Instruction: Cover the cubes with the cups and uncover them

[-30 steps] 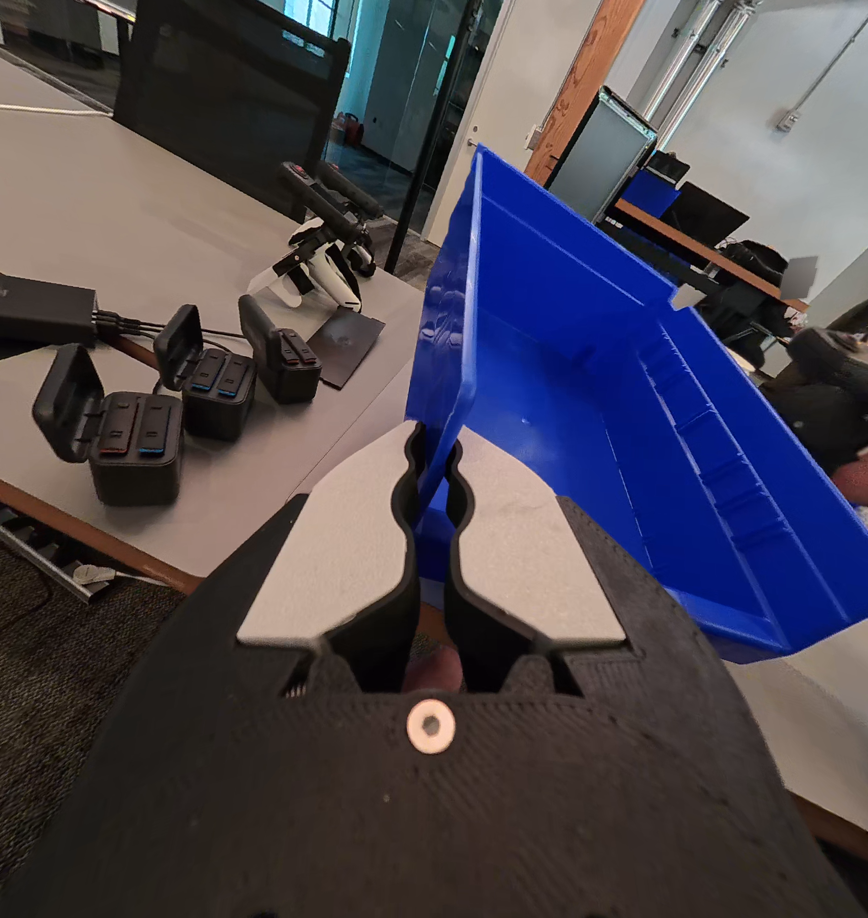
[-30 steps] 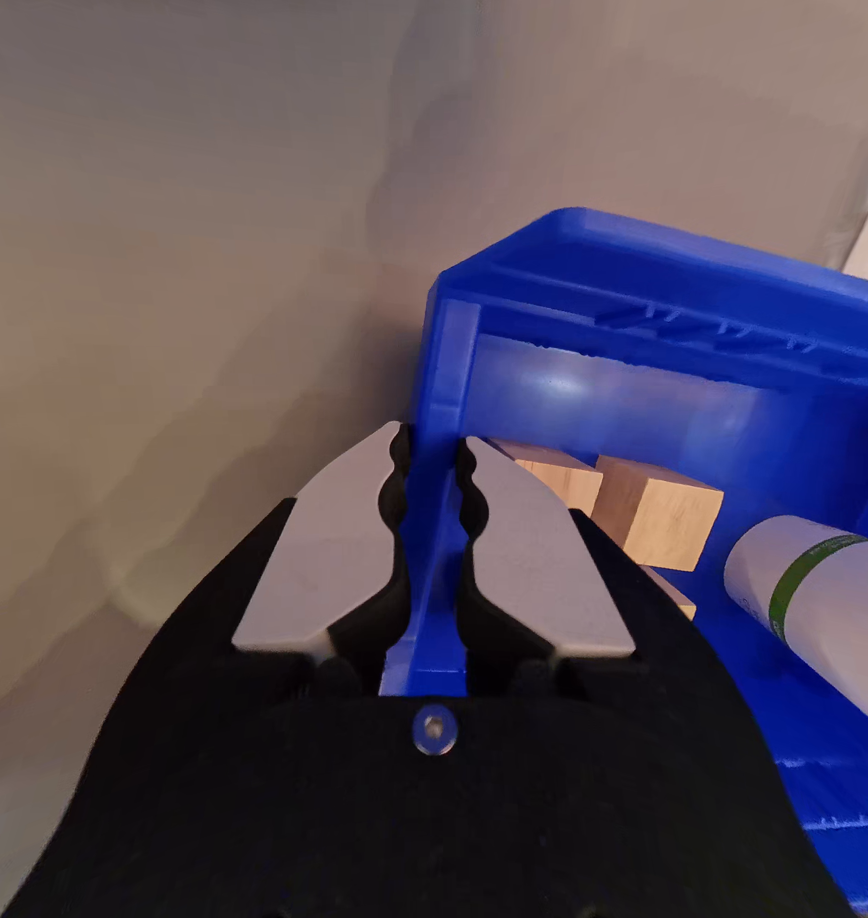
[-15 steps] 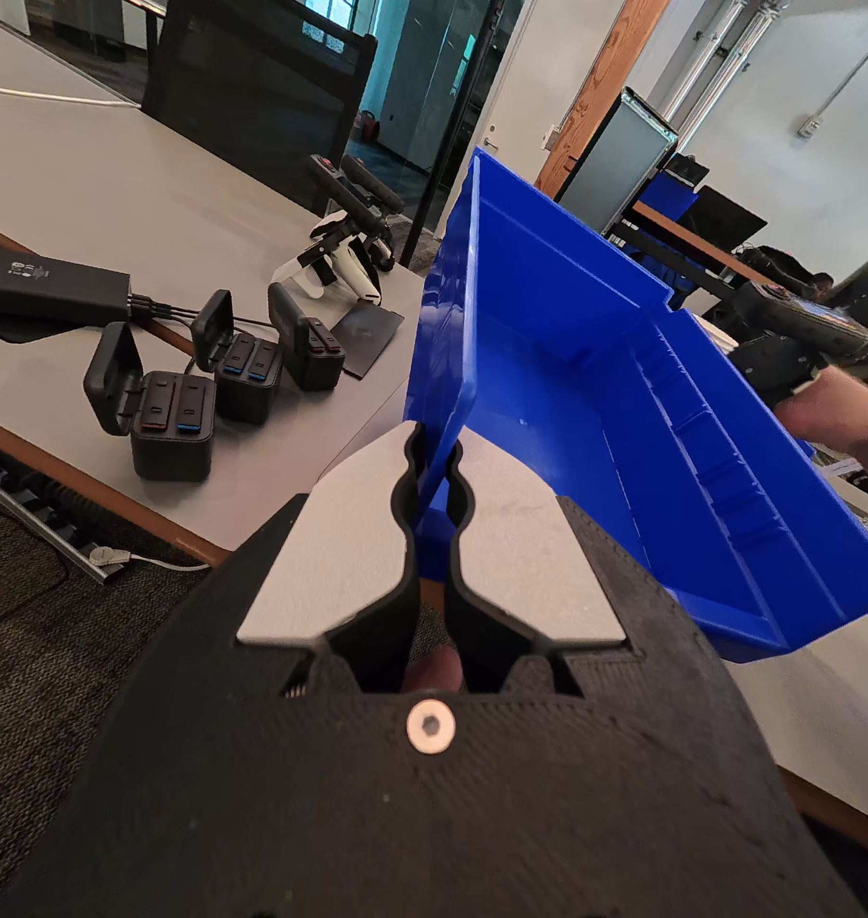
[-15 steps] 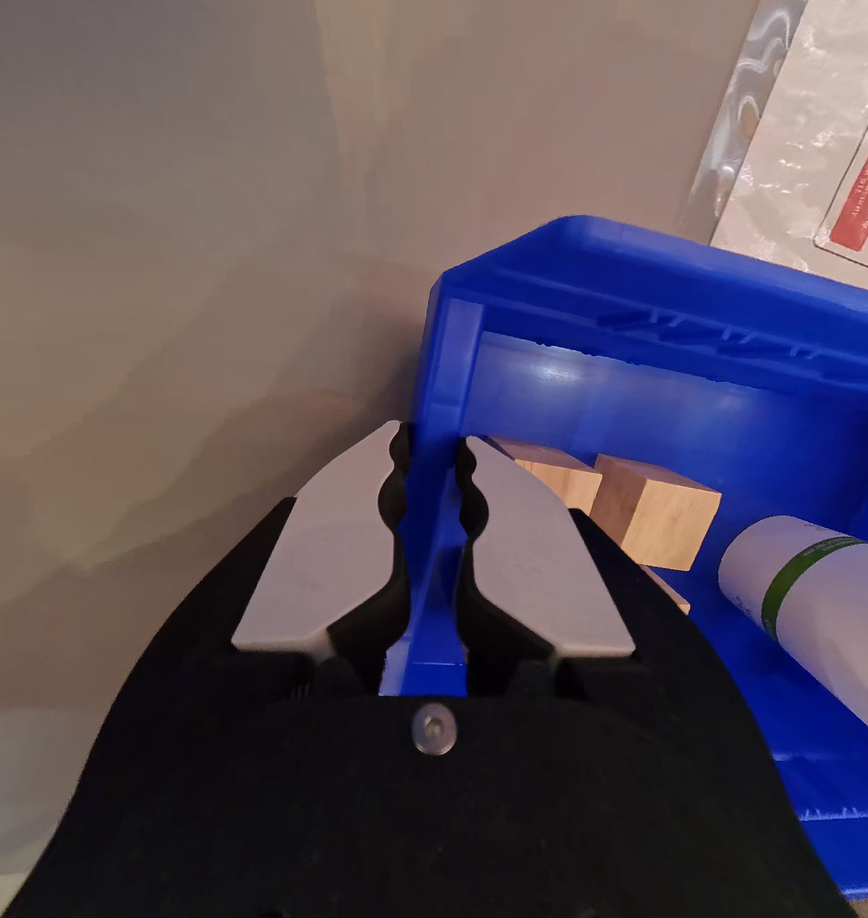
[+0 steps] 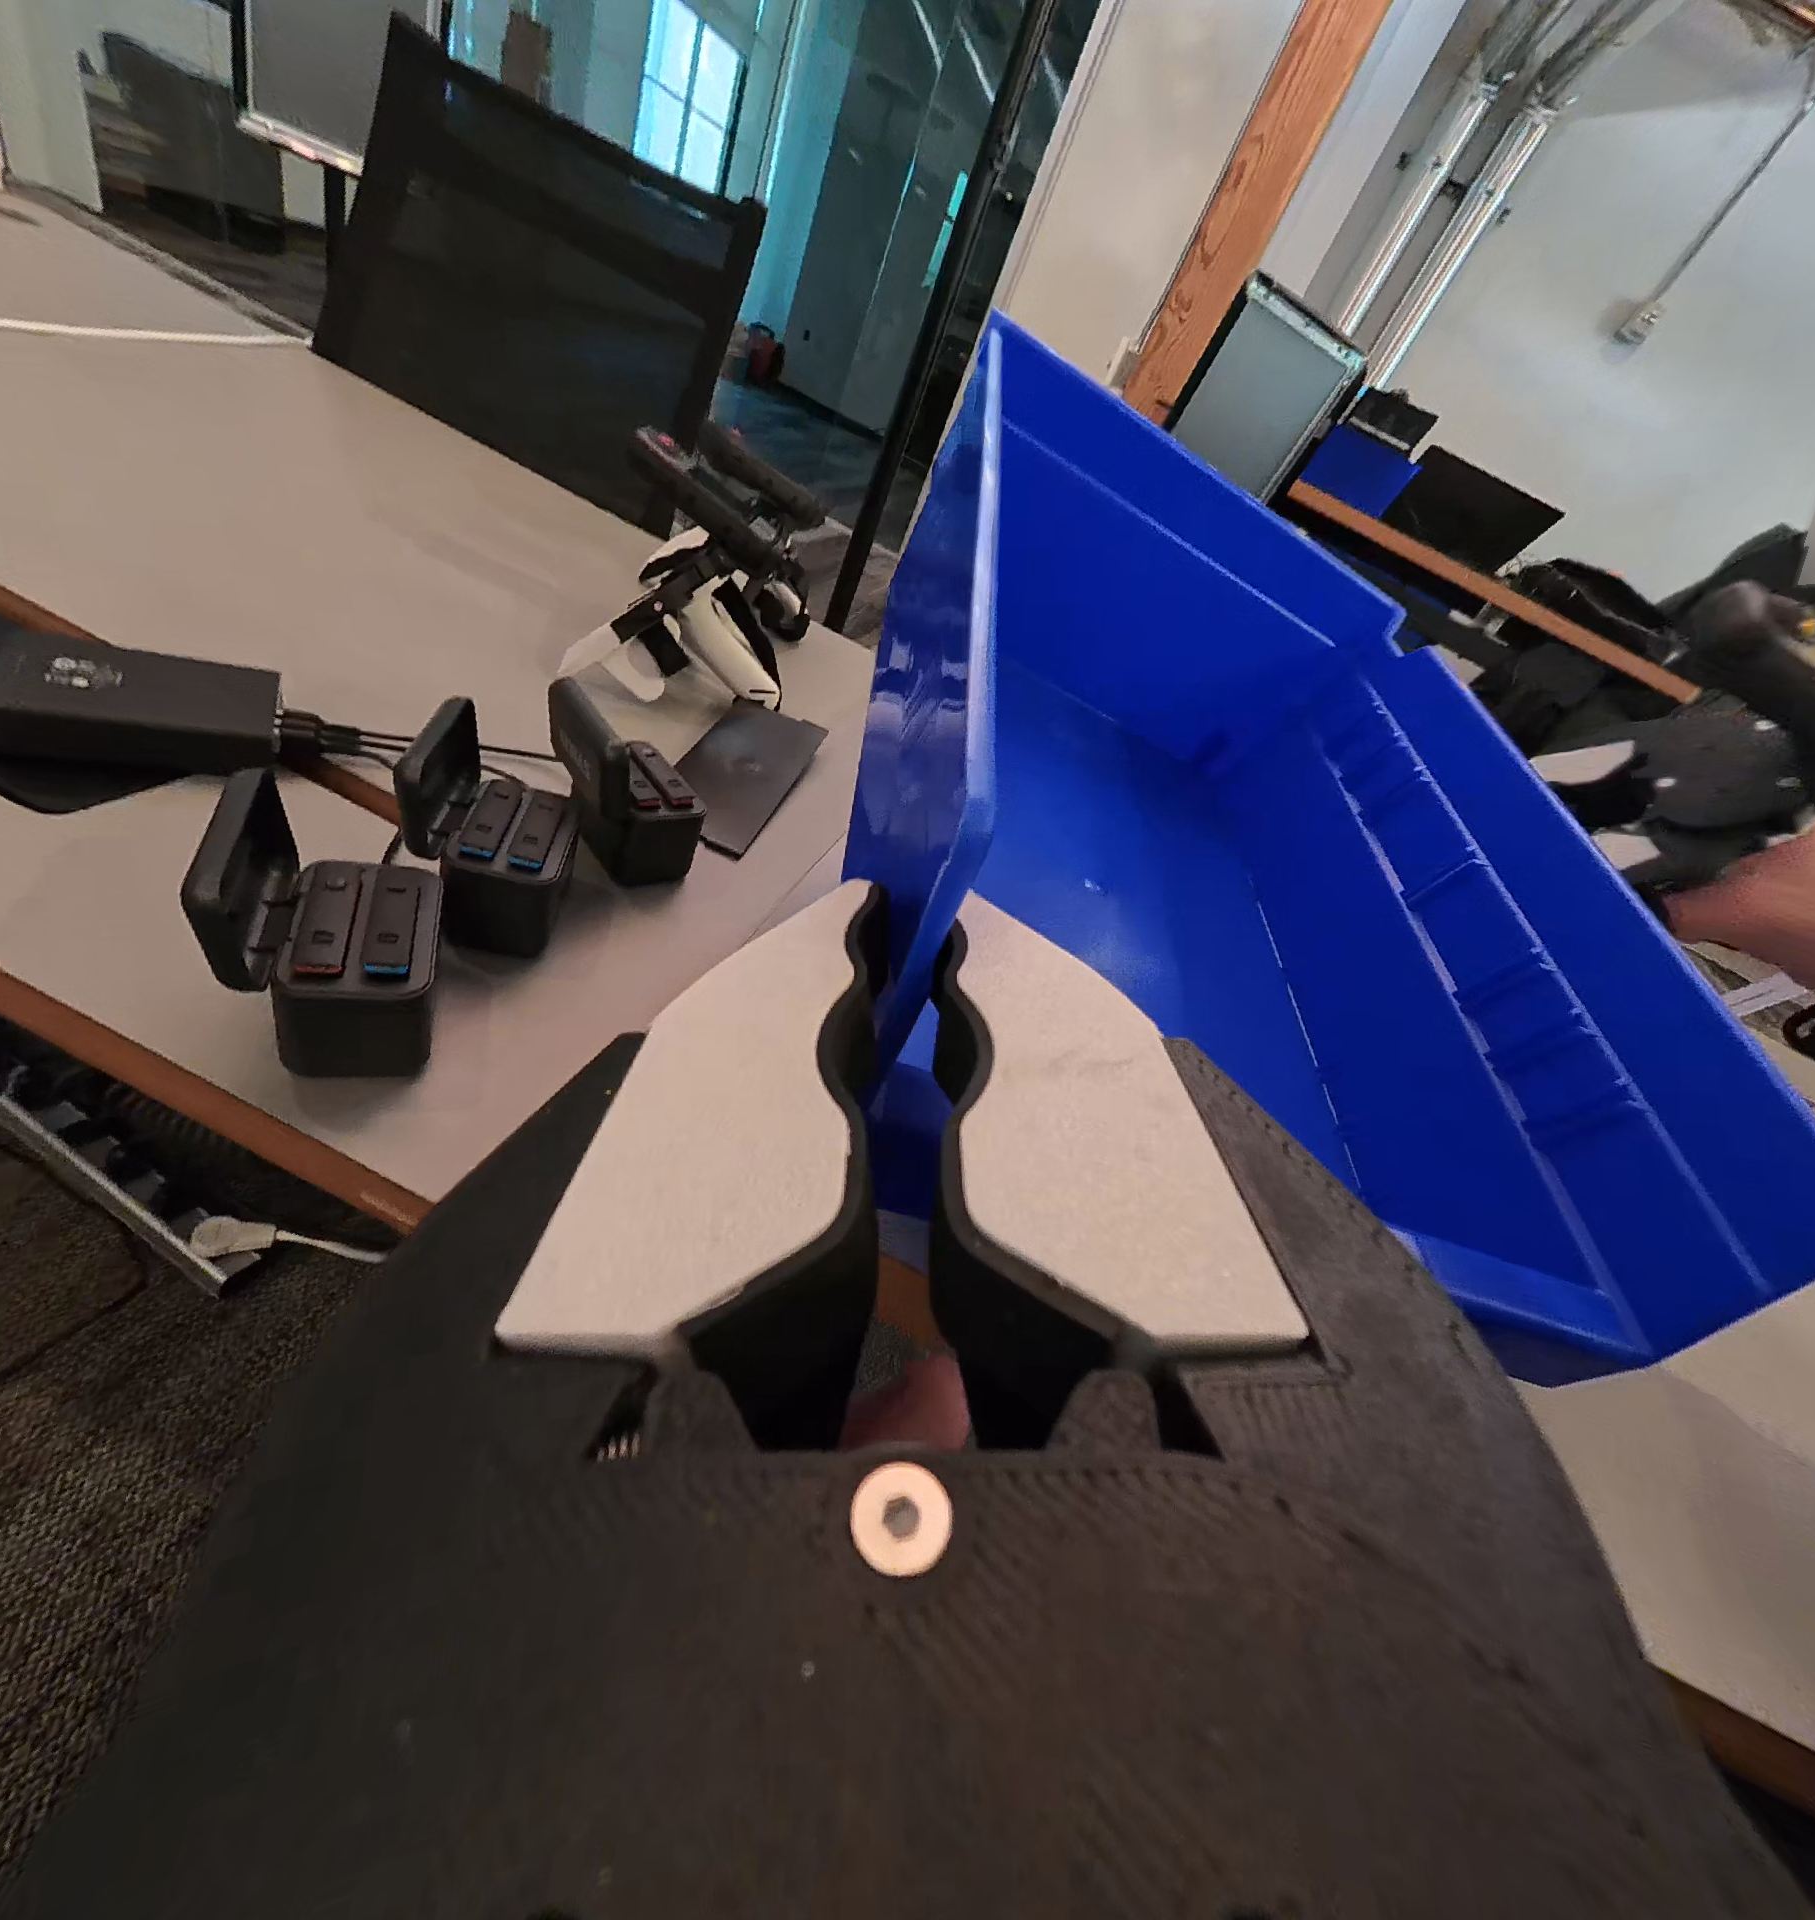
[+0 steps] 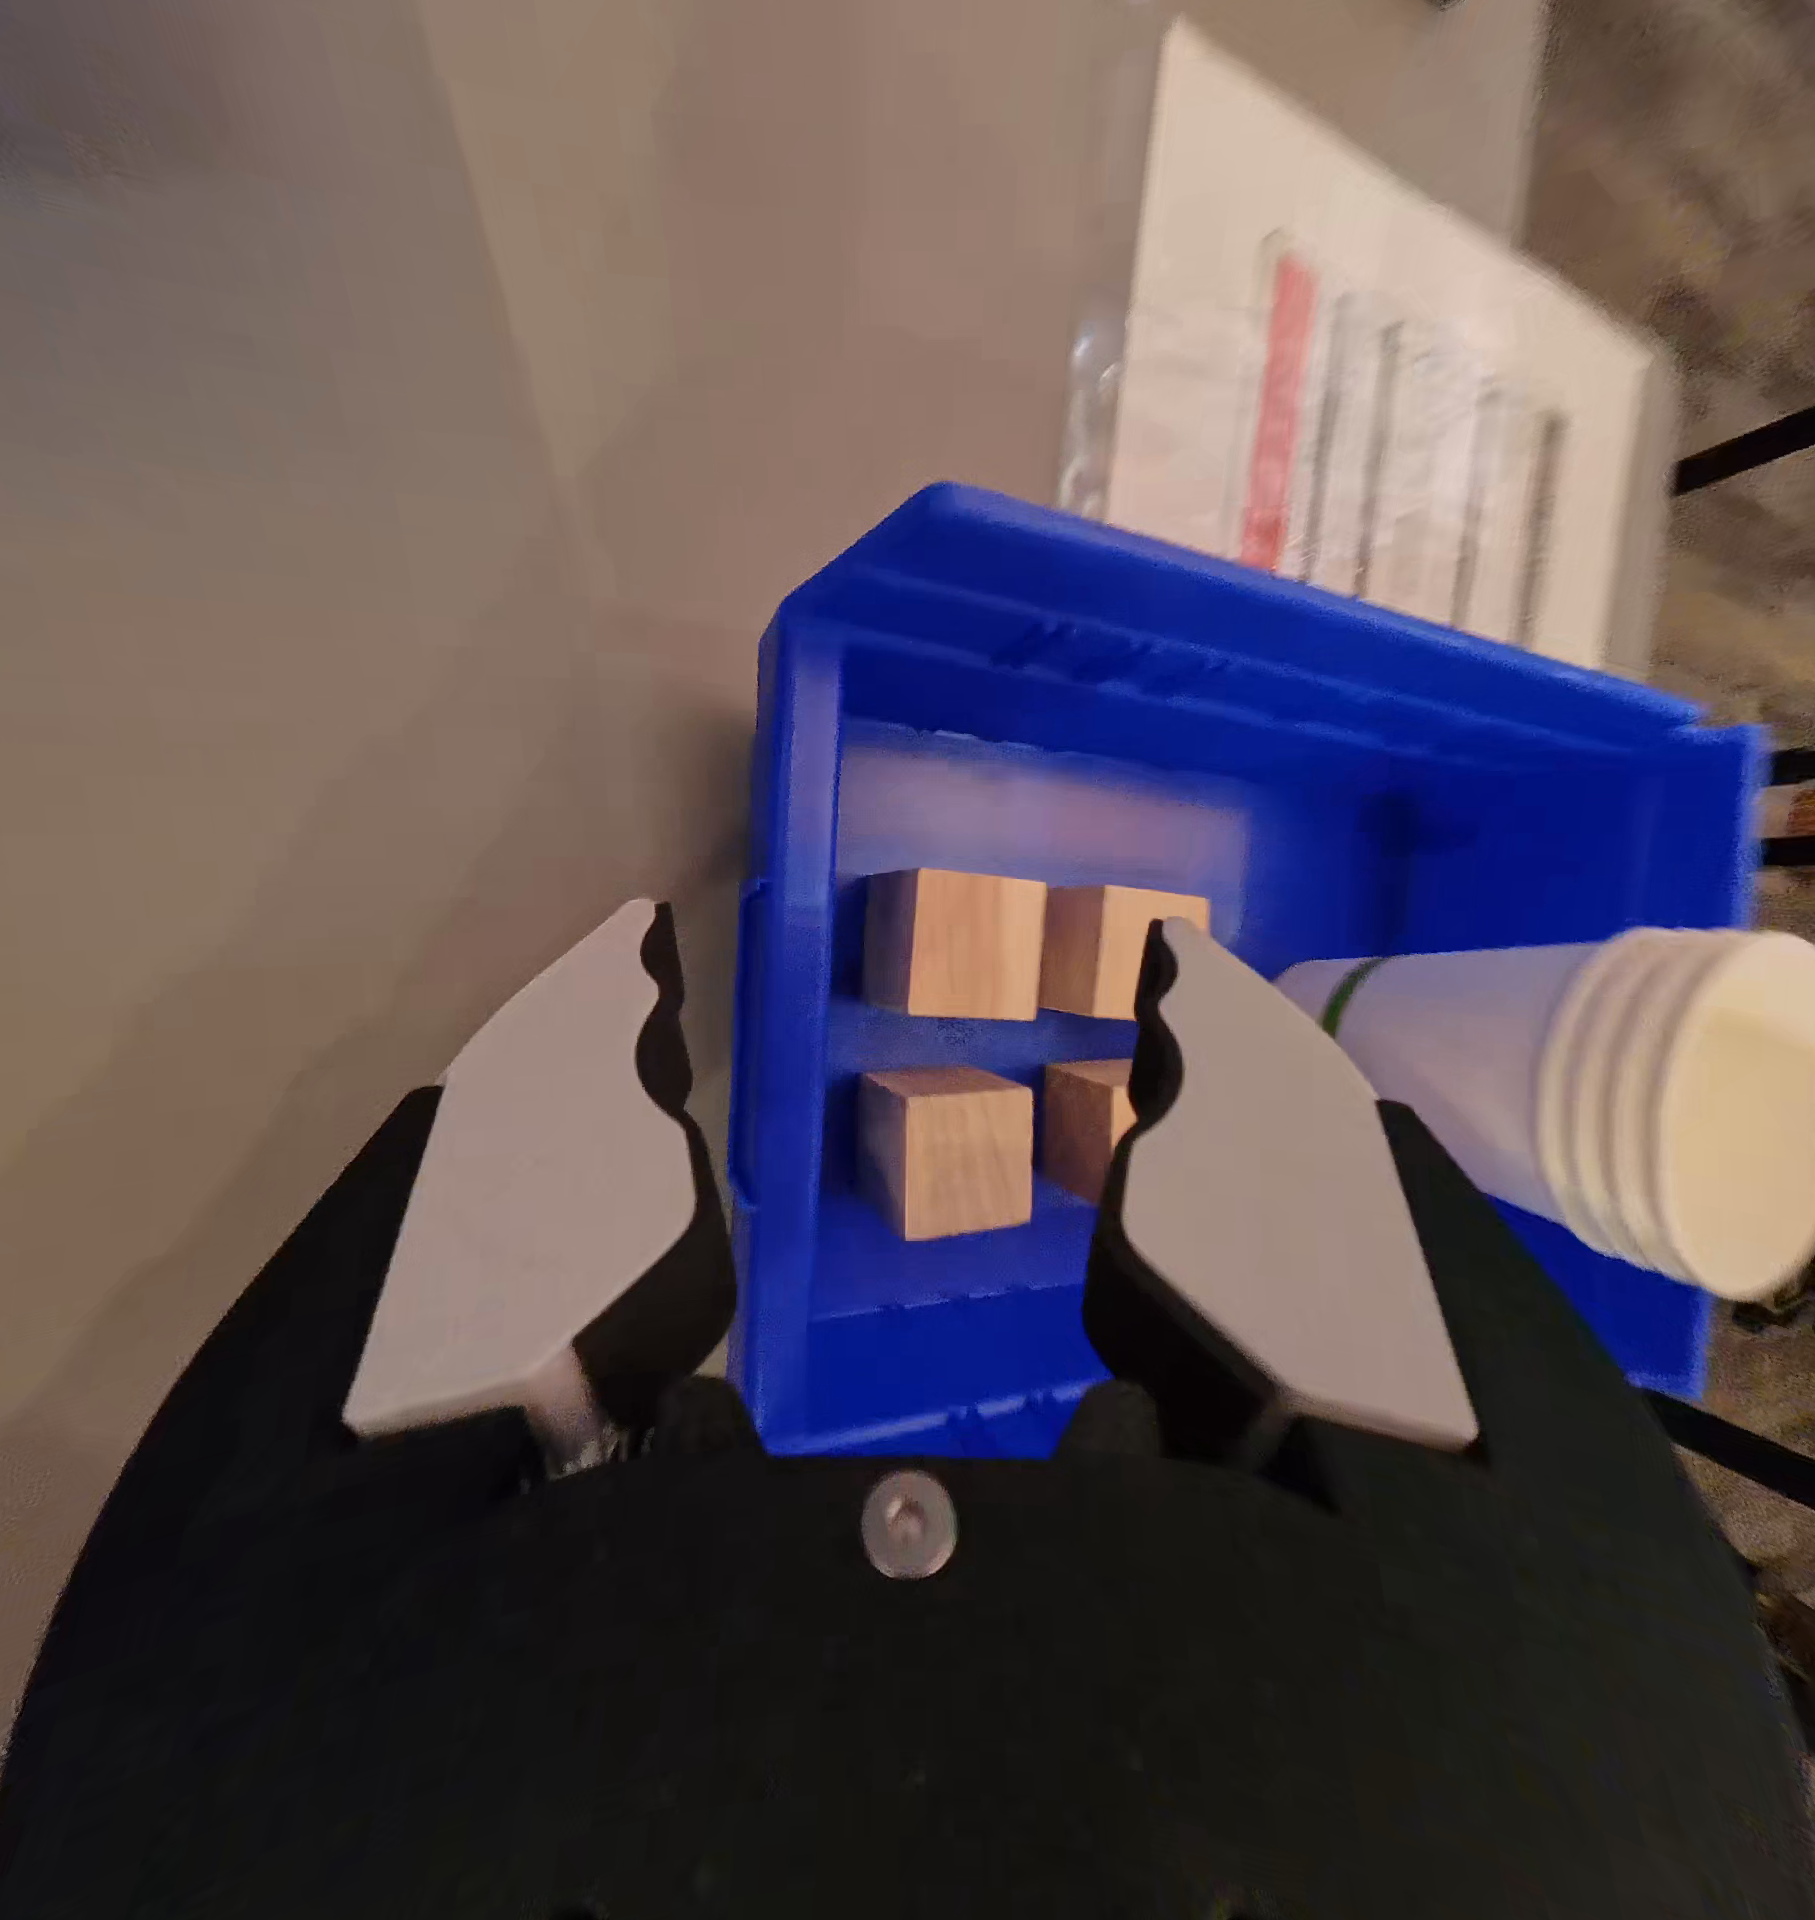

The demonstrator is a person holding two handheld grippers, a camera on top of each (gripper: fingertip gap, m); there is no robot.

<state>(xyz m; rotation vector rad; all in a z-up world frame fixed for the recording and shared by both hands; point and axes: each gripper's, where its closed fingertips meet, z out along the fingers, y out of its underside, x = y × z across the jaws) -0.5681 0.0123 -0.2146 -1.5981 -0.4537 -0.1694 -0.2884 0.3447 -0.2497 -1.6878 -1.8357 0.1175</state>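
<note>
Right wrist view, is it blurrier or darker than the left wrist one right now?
Right wrist view: dim and warm, with motion smear on the blue bin rim and the papers behind; wooden cubes and stacked cups are soft. Left wrist view: bright daylight, sharp, with wide-angle bending and glare on the bin wall.

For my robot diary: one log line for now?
left gripper: shut on blue bin | right gripper: open | cubes, cups: in bin

— Where was there room?
— Bare floor of the blue bin (image 5: 1142, 862) lay open.
— And at the cubes (image 6: 950, 1164)?
— The stacked cups (image 6: 1609, 1101) lay across the bin's right side, crowding them.
</note>
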